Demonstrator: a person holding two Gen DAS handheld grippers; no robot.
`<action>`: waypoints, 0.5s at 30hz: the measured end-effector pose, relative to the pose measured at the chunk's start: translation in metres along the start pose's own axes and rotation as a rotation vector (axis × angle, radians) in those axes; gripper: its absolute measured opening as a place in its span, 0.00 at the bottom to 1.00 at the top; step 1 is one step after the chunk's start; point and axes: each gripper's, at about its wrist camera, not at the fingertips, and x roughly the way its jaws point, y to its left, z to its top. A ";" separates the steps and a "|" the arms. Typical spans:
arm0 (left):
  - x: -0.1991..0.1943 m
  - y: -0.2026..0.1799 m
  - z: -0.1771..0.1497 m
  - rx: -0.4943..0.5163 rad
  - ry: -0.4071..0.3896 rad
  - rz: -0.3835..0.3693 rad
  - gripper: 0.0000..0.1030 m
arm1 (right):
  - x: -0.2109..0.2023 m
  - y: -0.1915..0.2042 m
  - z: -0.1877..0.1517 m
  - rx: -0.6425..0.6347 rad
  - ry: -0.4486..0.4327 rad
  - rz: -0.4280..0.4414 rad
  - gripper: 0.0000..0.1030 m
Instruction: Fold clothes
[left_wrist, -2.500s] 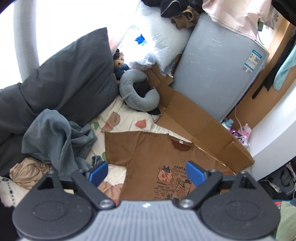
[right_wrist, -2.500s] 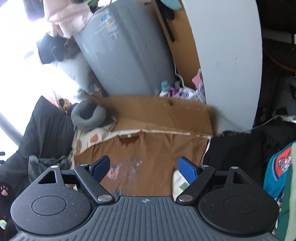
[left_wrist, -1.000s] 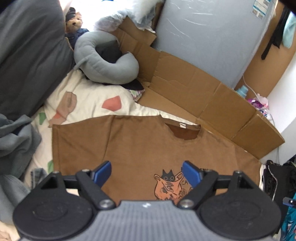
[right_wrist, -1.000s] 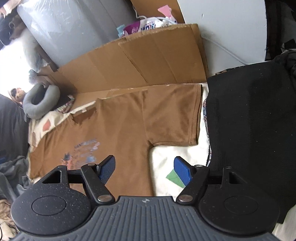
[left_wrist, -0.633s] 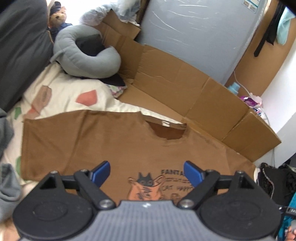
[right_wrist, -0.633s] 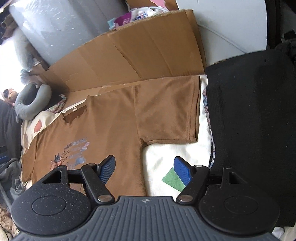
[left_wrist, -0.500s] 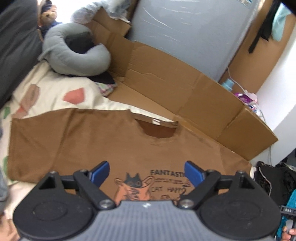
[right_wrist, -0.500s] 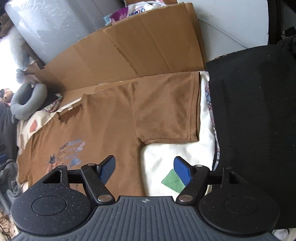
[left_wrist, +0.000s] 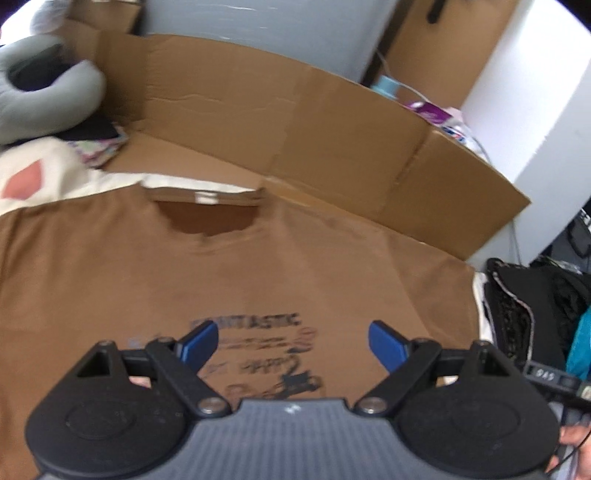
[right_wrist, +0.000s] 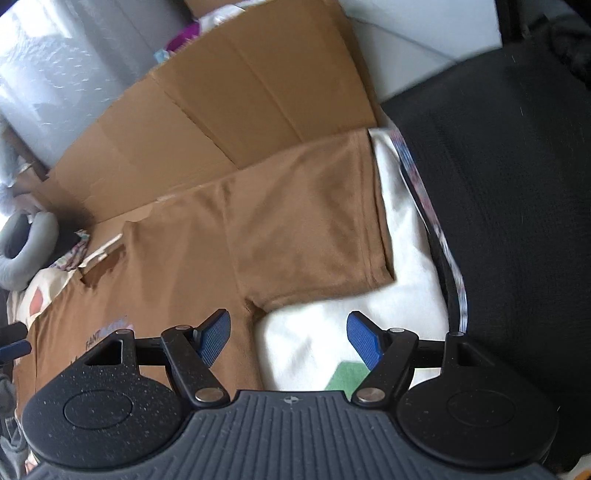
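Observation:
A brown T-shirt (left_wrist: 258, 273) lies spread flat on the bed, print side up, collar toward the cardboard. My left gripper (left_wrist: 291, 341) hovers open over the printed chest, nothing between its blue pads. In the right wrist view the same T-shirt (right_wrist: 177, 258) shows its right sleeve (right_wrist: 314, 221) stretched out flat. My right gripper (right_wrist: 288, 341) is open above the white sheet just below that sleeve's armpit, holding nothing.
A flattened cardboard sheet (left_wrist: 295, 122) stands along the far side of the bed. A grey neck pillow (left_wrist: 48, 96) sits at the left. Black fabric (right_wrist: 509, 203) covers the right side. The patterned white sheet (right_wrist: 402, 236) shows beside the sleeve.
Both grippers have moved forward and lower toward the shirt. The left one has shifted right across the chest print; the right one has closed in on the right sleeve. Both stayed open.

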 end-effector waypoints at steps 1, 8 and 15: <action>0.004 -0.005 0.000 0.009 0.001 -0.010 0.87 | 0.001 -0.001 -0.001 0.006 -0.004 -0.001 0.72; 0.036 -0.042 -0.002 0.075 0.011 -0.074 0.86 | 0.015 -0.008 -0.002 0.071 -0.030 -0.015 0.72; 0.071 -0.065 -0.014 0.093 0.045 -0.102 0.80 | 0.032 -0.018 0.001 0.157 -0.044 -0.060 0.59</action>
